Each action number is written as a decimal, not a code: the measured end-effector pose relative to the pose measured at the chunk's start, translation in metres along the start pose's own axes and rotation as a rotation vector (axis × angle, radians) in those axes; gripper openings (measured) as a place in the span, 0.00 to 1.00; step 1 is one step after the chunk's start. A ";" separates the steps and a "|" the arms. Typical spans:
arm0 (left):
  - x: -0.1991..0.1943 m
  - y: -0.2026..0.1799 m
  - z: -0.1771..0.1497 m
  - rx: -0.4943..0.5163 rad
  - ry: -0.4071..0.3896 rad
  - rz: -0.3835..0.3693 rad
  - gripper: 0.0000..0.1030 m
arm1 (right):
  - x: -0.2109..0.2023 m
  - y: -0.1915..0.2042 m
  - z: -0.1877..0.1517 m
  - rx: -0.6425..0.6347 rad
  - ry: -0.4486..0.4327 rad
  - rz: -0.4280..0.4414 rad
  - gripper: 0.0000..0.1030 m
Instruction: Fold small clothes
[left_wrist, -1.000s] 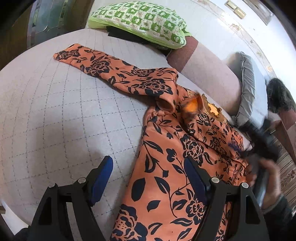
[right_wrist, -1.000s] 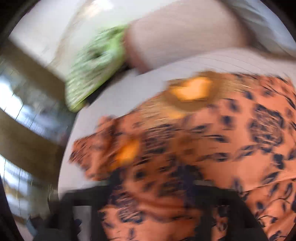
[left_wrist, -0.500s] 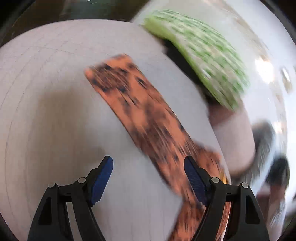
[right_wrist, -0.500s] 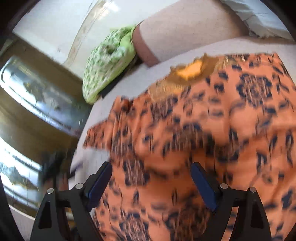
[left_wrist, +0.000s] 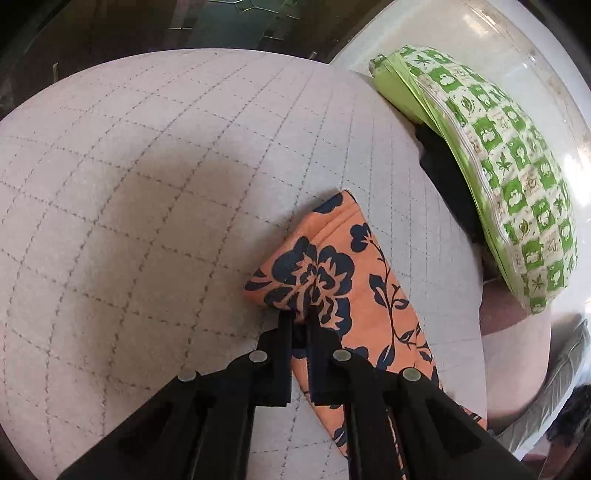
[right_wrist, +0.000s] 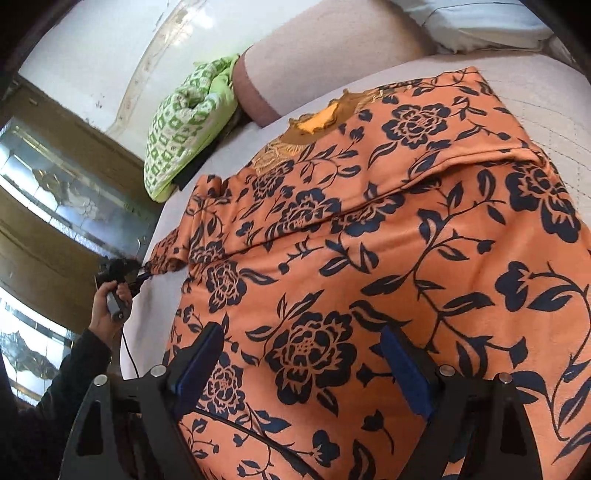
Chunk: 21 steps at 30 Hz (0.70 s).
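An orange garment with dark blue flowers (right_wrist: 369, 240) lies spread on a grey quilted surface (left_wrist: 147, 184). Its long sleeve (left_wrist: 343, 273) reaches out across the quilt. My left gripper (left_wrist: 300, 314) is shut on the sleeve near its cuff end, pinching a fold of cloth. In the right wrist view the left gripper (right_wrist: 136, 275) shows far left, held by a hand, at the sleeve's tip. My right gripper (right_wrist: 303, 365) is open and hovers over the garment's body, with nothing between its blue pads (right_wrist: 406, 369).
A green and white checked pillow (left_wrist: 498, 177) lies at the far edge of the quilt, over a dark item (left_wrist: 443, 173). A pinkish bolster (right_wrist: 314, 48) and a grey cushion (left_wrist: 561, 387) lie beyond. Wood and glass panels (right_wrist: 55, 192) stand at the left.
My left gripper moved from the garment's body out to the sleeve end and closed on it. My right gripper pulled back a little and stays open over the body.
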<state>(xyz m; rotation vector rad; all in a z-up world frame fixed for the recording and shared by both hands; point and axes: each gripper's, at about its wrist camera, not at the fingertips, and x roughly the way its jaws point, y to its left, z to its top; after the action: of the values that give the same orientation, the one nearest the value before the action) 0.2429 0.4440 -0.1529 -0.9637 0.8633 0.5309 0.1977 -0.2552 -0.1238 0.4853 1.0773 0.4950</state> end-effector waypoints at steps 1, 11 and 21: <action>-0.005 -0.004 0.000 0.022 -0.019 0.019 0.05 | 0.000 0.000 0.000 0.003 -0.001 -0.001 0.87; -0.185 -0.146 -0.050 0.421 -0.441 -0.096 0.05 | -0.024 -0.010 -0.008 0.019 -0.072 -0.004 0.87; -0.252 -0.321 -0.242 0.882 -0.457 -0.329 0.06 | -0.065 -0.033 -0.014 0.052 -0.188 0.059 0.87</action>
<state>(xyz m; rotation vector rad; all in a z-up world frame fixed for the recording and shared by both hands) 0.2394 0.0708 0.1404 -0.1433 0.4239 0.0424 0.1648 -0.3181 -0.1032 0.5987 0.8993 0.4649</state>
